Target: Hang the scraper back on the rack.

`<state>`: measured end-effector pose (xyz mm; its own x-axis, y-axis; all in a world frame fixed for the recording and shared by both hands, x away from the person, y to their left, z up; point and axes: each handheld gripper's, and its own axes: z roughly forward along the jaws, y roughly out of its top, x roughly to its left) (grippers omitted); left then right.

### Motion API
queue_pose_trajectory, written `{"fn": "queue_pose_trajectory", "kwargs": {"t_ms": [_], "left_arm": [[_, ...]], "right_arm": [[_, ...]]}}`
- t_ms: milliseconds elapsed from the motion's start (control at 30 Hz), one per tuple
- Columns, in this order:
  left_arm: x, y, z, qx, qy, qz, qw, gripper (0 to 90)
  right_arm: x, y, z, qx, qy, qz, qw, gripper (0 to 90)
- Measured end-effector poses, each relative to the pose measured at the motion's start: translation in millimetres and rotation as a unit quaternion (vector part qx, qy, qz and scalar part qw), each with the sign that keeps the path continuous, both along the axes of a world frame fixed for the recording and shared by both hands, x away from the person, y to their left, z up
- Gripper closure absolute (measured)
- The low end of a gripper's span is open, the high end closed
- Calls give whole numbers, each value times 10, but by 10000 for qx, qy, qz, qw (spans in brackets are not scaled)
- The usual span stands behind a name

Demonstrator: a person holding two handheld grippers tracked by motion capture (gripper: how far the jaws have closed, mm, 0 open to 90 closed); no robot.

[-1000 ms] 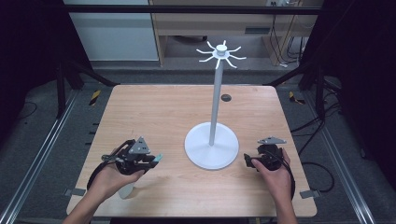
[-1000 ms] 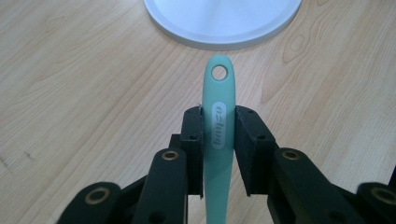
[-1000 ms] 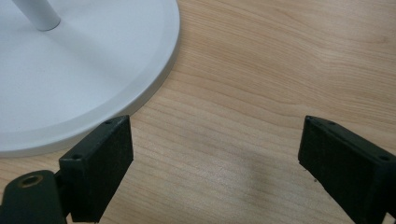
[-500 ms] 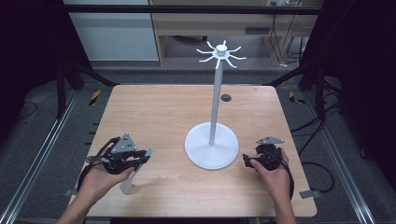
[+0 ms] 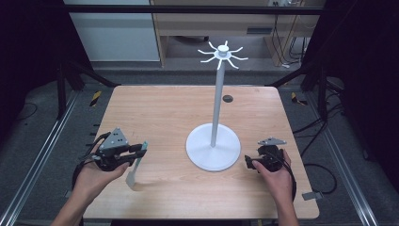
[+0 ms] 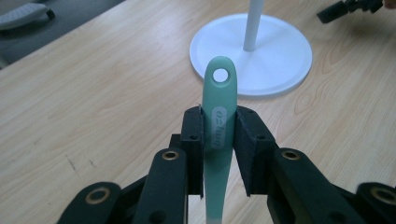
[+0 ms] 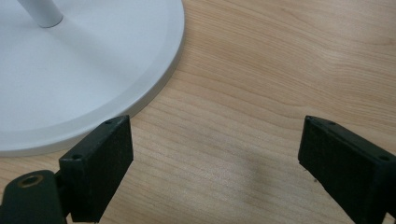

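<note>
- The left gripper has its two black jaws pressed on a mint-green handle — the end with the round hole pokes out past them.
- Beyond it, the white round base of a stand sits on the wooden table.
- The other gripper lies far off, top right.

Even overhead light fell on the table, while the surroundings stayed dark. Soft shadows lay beneath the hands and the white stand. The high view was slightly soft. In the gripper views, the near black jaws and picture edges were blurred.
</note>
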<state>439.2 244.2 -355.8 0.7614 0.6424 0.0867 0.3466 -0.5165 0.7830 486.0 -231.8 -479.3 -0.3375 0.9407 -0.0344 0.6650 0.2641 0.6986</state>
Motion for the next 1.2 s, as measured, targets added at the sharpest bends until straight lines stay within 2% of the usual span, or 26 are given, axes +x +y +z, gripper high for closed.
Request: {"fn": "queue_pose_trajectory", "kwargs": {"t_ms": [267,533,733,867,1200], "left_arm": [[93,-103,147,-55,-120,-57,9999,738],[250,-347,269,-105,-240,-162,9995,738],[346,-472,358,-290,-298,-167,9990,738],[373,-525,447,-538,-367,-177,9977,738],[385,-669,633,-648,-560,-188,9961,738]], "right_arm": [[1,-16,1,32,-15,-35,10000,106],[-17,-18,17,43,-57,-40,10000,105],[-13,-24,24,67,-80,-3,9999,105],[-11,-18,22,48,-52,1,10000,105],[-26,-21,26,61,-72,-42,9999,105]]}}
